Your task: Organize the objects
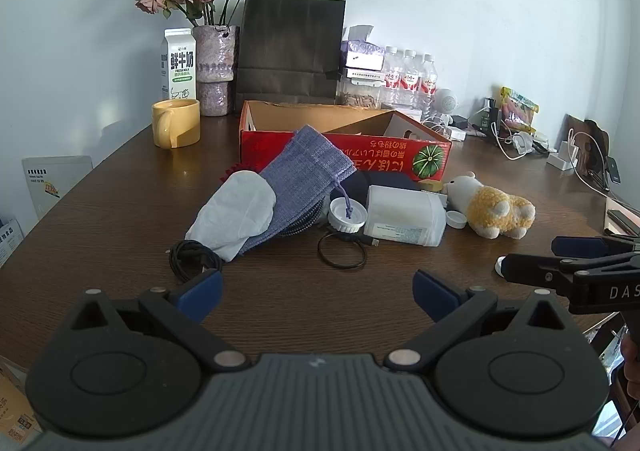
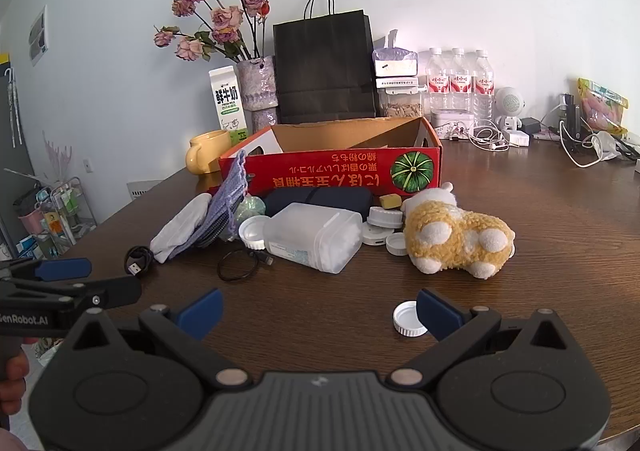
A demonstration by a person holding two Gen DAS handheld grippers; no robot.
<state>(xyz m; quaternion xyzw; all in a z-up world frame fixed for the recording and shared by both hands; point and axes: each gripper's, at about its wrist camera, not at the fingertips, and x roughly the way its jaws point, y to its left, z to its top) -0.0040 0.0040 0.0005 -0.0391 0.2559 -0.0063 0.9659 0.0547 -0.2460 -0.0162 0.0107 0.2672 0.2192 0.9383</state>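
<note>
An open red cardboard box (image 1: pixel 344 155) (image 2: pixel 332 175) stands mid-table. In front of it lies a jumble: a purple knit pouch (image 1: pixel 308 179) (image 2: pixel 230 195), a pale cloth bag (image 1: pixel 236 215) (image 2: pixel 180 229), a clear plastic container (image 1: pixel 406 221) (image 2: pixel 312 237), a plush bear (image 1: pixel 490 207) (image 2: pixel 456 235), several white caps (image 1: pixel 347 215) (image 2: pixel 384 217), a black ring (image 1: pixel 342 251) (image 2: pixel 238 265) and a black cable (image 1: pixel 192 257) (image 2: pixel 138 261). My left gripper (image 1: pixel 318 295) hovers open near the front of the pile, holding nothing. My right gripper (image 2: pixel 320 313) is open too, a loose white cap (image 2: pixel 408 319) beside its right finger.
A yellow mug (image 1: pixel 176 123), milk carton (image 1: pixel 179 65), vase of dried roses (image 1: pixel 216 71), black paper bag (image 1: pixel 290 49) and water bottles (image 1: pixel 408 79) line the wall. Chargers and cables (image 1: pixel 516 139) clutter the right side. The table edge curves at left.
</note>
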